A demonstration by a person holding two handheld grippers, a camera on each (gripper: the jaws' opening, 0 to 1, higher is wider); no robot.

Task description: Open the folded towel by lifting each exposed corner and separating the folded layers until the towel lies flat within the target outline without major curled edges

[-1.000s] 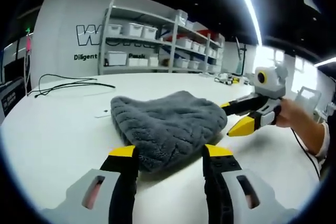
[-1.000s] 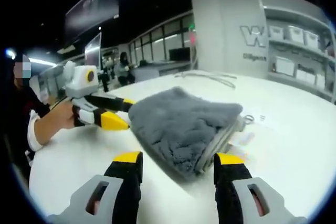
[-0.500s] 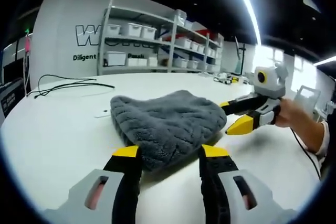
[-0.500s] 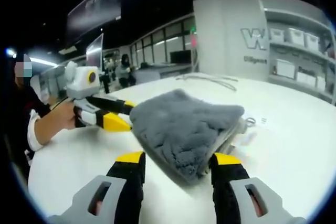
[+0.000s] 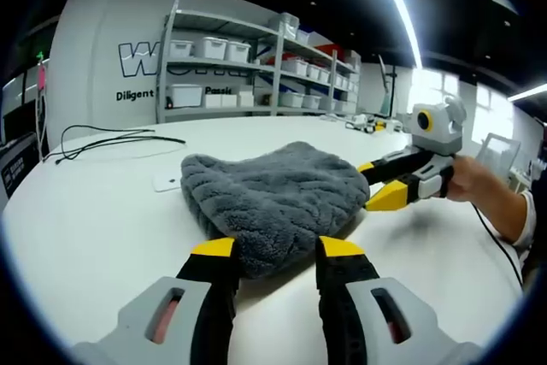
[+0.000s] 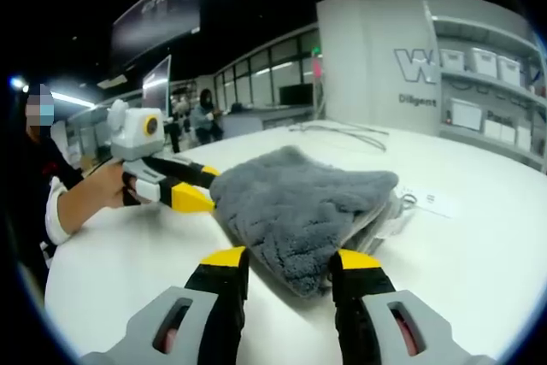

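Fluffy grey towel, folded, humped

This looks like a lab or workshop space in an open-plan office. In the upper middle of the left gripper view, grey metal shelving holds rows of white plastic storage bins against a white wall with large lettering. A loose black cable lies on the wide white round table. Glass-walled rooms stand at upper left of the right gripper view.

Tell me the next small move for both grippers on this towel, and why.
Probably close both on the cloth, then lift apart. The left gripper and right gripper each sit open astride an edge of the folded grey towel, which is still bunched on the white table.
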